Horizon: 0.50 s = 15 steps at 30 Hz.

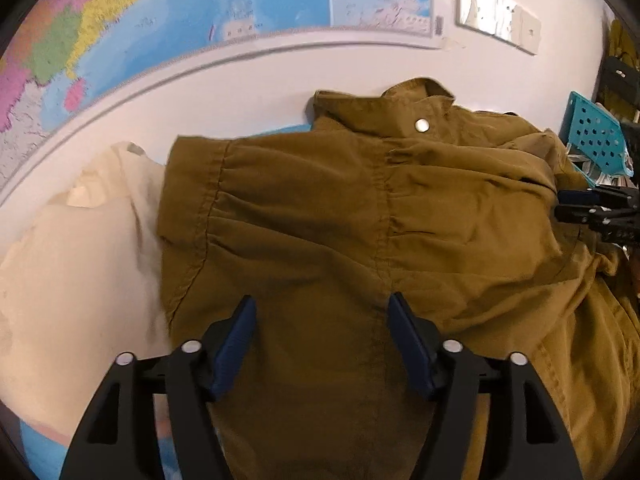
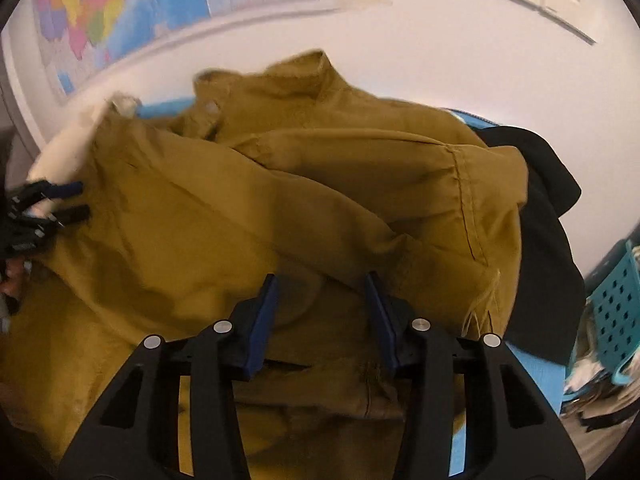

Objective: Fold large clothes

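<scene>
The left tool (image 1: 322, 334) stands wide open over the olive-brown jacket (image 1: 360, 220), its two black arms ending in dark blue ribbed pads with nothing pinched between them; the cloth lies under the gap rather than in it. The right tool (image 2: 320, 312) is also parted, less widely, and holds nothing: its blue pads hang just above a folded-over sleeve, and no fabric is gripped.

The jacket is a matt, woven cotton-like cloth, soft and heavily creased. From the left wrist view it lies spread with its stand-up collar (image 1: 420, 96) toward the wall, a round silver snap (image 1: 421, 125) on the collar band, gathered puckers running along two vertical seams, and a stitched hem down its left edge. From the right wrist view a sleeve (image 2: 360, 200) crosses the body diagonally, its raised seam showing as a dark line near the cuff.

Beside the jacket's left edge lies a cream garment (image 1: 80, 260), smoother and paler, touching it. A black garment (image 2: 548, 208) lies against the jacket's other side. Light blue surface (image 2: 532, 368) shows beneath them; whether it is a table I cannot tell. A teal plastic basket (image 1: 596, 136) with round holes stands at the far right. On the white wall hangs a glossy coloured map (image 1: 160, 12).
</scene>
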Each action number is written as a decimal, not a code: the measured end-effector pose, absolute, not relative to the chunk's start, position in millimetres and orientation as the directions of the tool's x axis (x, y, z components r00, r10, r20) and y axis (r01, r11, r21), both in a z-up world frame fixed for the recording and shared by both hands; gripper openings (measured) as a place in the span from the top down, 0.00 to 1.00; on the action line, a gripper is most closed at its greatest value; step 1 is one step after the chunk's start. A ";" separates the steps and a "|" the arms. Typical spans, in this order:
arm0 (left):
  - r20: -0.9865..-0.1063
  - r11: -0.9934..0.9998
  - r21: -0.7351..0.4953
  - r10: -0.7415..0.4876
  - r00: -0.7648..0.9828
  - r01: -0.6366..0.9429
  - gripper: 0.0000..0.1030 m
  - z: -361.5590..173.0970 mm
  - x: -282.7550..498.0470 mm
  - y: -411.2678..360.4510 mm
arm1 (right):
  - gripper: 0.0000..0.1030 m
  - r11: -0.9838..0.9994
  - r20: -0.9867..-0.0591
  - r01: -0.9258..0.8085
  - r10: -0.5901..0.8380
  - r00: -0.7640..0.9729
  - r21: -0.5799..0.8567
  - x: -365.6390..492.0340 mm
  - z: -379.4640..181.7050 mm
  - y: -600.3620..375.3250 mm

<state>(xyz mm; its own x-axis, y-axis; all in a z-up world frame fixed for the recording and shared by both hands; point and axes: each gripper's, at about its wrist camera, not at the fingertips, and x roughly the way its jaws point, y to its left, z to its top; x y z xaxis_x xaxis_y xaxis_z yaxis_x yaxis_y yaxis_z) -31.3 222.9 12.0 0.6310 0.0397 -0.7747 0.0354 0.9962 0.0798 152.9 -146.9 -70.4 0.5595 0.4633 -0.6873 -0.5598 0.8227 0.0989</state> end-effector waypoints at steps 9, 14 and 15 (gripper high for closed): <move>-0.723 0.996 0.067 0.009 0.690 0.057 0.22 35.0 -113.7 231.9 | 0.32 0.792 -0.618 -0.549 0.578 0.533 0.266 78.2 -51.0 -214.4; -0.747 0.998 -0.048 -0.062 0.661 0.039 0.19 24.0 -172.1 261.9 | 0.18 0.790 -0.616 -0.486 0.603 0.507 0.374 30.4 -72.9 -263.5; -0.754 0.998 -0.063 -0.068 0.653 0.032 0.19 20.7 -180.2 266.5 | 0.16 0.791 -0.613 -0.467 0.605 0.507 0.395 22.4 -77.0 -273.3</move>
